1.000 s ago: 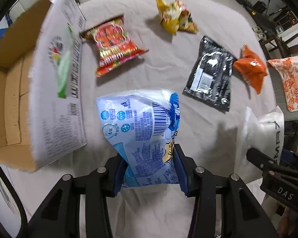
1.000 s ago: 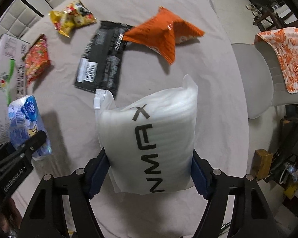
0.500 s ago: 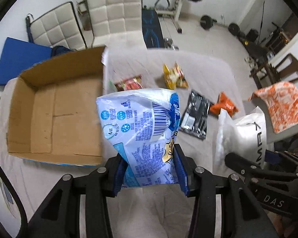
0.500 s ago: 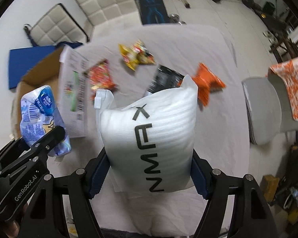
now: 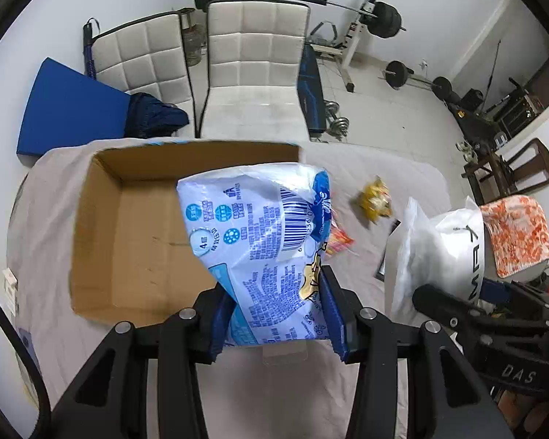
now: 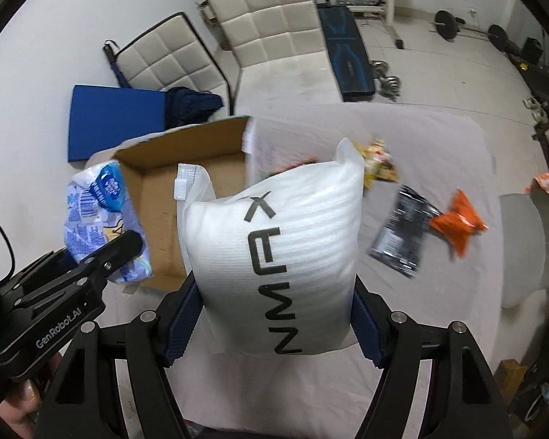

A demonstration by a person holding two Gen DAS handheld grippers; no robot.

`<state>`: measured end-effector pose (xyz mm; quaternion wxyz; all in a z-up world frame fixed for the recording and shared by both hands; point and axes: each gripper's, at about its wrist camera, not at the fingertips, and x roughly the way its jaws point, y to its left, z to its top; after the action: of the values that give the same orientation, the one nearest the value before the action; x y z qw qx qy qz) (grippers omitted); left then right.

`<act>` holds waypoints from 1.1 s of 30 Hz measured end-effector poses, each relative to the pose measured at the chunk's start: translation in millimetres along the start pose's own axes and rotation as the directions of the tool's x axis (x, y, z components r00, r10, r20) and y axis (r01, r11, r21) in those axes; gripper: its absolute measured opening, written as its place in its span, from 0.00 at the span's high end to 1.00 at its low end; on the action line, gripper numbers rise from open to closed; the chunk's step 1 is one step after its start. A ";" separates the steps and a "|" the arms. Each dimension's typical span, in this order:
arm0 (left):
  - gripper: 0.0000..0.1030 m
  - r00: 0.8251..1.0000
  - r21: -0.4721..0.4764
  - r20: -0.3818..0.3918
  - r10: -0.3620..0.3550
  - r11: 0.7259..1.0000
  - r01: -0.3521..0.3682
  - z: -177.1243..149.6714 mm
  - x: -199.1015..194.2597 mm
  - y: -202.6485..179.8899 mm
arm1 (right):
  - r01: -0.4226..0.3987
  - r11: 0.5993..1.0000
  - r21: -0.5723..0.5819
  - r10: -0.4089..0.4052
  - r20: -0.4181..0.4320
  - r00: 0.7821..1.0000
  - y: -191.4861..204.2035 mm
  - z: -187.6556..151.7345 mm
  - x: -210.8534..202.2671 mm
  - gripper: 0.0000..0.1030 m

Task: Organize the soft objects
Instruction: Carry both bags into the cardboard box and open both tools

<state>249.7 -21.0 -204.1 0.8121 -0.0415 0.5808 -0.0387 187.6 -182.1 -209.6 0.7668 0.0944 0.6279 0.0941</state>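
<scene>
Nearest the lens, the left hand-held gripper (image 5: pixel 276 314) was clamped on the lower part of a blue-and-white printed pack (image 5: pixel 260 241), held upright in the air, its upper half overlapping the near right part of the open cardboard box (image 5: pixel 128 241). The right hand-held gripper (image 6: pixel 272 323) was closed on a white foam-filled pouch (image 6: pixel 274 241) with black lettering, also lifted clear of the tabletop (image 6: pixel 439 146) and seen just right of the box.

The box interior was seen bare; nothing was noted inside. Whether the pack was truly over the opening or only in front of it could not be told from the wrist view.

Farther out on the cloth-covered tabletop, loose items were left: a black sachet (image 6: pixel 400 234), an orange packet (image 6: pixel 457 223) touching its far corner, a yellow snack bag (image 6: pixel 378 162), and a red packet (image 5: pixel 336 241) mostly hidden behind the held pack. Beyond, white padded chairs (image 5: pixel 252 58) and gym weights were seen.

Risks judged: both packs were gripped low, so the soft tops could flop or the slick film could slide out of the pads if the hold were loosened early. A release before the opening was cleared could catch the box's near wall and drop the pack on the tabletop. The two grippers were close together; a shared approach could make them collide or knock the light box.
</scene>
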 end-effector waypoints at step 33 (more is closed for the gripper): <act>0.52 0.911 -0.197 -0.347 -0.224 0.967 0.163 77.0 188.8 164.7 | 0.100 0.995 0.030 -0.091 -0.212 0.973 121.9 119.1 252.1 0.24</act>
<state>385.8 123.4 -375.3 0.6756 -0.1574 0.7160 -0.0783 350.1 -1.5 -392.8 0.6977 0.0692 0.7110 0.0537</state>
